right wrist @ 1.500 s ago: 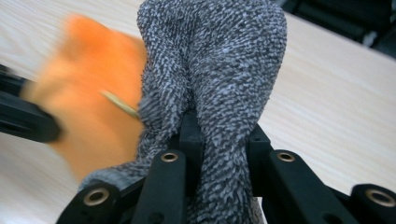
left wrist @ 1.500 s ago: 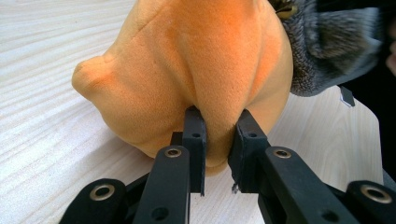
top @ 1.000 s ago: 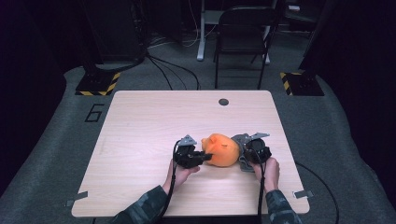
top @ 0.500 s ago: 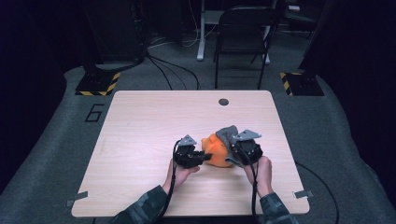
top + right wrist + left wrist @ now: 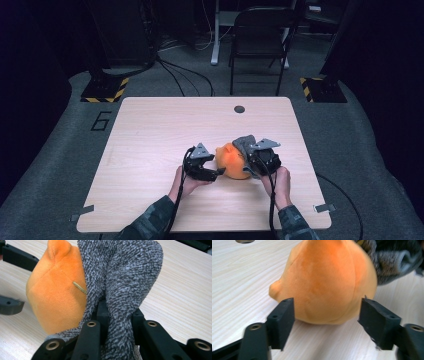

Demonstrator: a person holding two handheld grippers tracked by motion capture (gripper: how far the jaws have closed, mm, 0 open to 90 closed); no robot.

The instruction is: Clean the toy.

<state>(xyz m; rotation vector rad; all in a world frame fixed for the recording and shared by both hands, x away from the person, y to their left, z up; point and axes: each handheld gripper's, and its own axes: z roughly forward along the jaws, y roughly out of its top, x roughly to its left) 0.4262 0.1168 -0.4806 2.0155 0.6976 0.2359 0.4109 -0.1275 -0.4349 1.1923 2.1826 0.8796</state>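
We see a round orange plush toy [image 5: 234, 161] lying on the light wooden table [image 5: 150, 135], near the person's edge and a little right of the middle. A speckled grey knitted fabric piece [image 5: 244, 143] covers the far right side of the toy.

The left gripper [image 5: 216, 173] rests on the table just beside the toy, on its left. Its jaws have just been opening; in the left gripper view they are spread on both sides of the toy [image 5: 327, 282], which sits between them, and the pads [image 5: 284, 315] do not press on the plush. A small bump of the toy points to the left in that view.

The right gripper [image 5: 252, 162] is at the right side of the toy. In the right gripper view its jaws are pressed together on a fold of the grey fabric [image 5: 120, 282], which rises from between them and wraps over the orange plush [image 5: 55, 290]. A thin straw-coloured thread [image 5: 79, 287] lies on the plush beside the fabric edge.

A small dark round hole [image 5: 239, 108] sits near the table's far edge.
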